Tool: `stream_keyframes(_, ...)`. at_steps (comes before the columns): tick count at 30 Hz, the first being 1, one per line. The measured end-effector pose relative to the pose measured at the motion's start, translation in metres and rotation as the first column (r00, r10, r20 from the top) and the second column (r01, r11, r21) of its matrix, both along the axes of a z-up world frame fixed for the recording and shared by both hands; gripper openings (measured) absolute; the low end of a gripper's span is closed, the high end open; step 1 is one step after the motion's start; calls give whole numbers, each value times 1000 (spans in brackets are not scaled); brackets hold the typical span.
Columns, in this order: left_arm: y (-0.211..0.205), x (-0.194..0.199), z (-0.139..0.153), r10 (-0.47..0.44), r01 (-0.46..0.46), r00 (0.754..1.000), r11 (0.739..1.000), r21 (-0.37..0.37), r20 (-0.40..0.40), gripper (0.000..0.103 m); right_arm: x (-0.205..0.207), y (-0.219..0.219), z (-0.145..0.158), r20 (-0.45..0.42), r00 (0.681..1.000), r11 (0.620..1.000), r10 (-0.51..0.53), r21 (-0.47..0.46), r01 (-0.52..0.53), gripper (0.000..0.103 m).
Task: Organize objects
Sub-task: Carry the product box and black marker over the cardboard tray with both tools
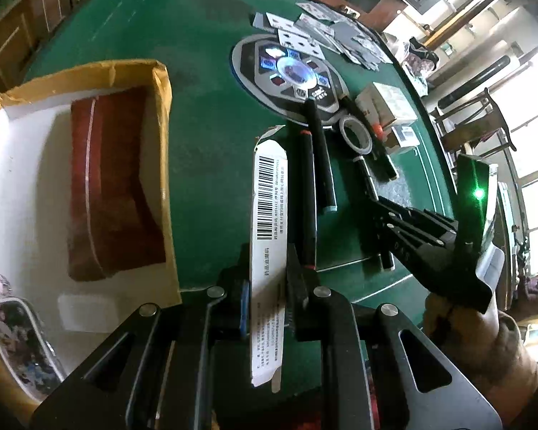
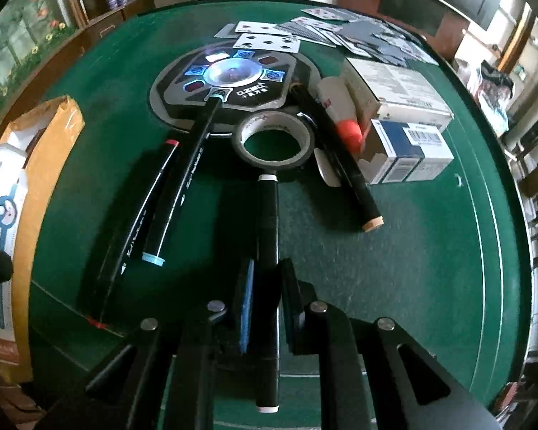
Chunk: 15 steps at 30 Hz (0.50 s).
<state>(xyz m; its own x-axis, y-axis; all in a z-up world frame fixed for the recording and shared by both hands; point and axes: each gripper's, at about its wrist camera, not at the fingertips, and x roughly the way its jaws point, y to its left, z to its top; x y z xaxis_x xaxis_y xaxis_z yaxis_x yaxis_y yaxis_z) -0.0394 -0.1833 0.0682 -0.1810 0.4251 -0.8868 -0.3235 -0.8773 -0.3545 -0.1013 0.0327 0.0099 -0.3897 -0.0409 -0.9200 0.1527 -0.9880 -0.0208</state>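
My left gripper (image 1: pixel 267 288) is shut on a flat white medicine box with a barcode (image 1: pixel 269 215), held above the green table next to an open cardboard box (image 1: pixel 161 82). A red case (image 1: pixel 111 179) lies inside that box. My right gripper (image 2: pixel 265 286) is shut on a black marker with white caps (image 2: pixel 268 268), just above the table; it also shows in the left wrist view (image 1: pixel 380 208). Other black markers (image 2: pixel 183 165) lie on the felt beside a roll of black tape (image 2: pixel 274 138).
A round lit control panel (image 2: pixel 229 79) sits mid-table. Playing cards (image 2: pixel 326 32) are scattered at the far edge. White and blue cartons (image 2: pixel 409 150) and a white bottle with an orange cap (image 2: pixel 340 114) stand at the right. The cardboard box (image 2: pixel 43 165) is left.
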Motion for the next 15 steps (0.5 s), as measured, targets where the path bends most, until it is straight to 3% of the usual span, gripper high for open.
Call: stream_keyframes(15, -32, -6, 16, 47, -47, 998, 999, -1, -38, 15, 10, -21, 36, -44, 999, 996, 8, -93, -12, 13)
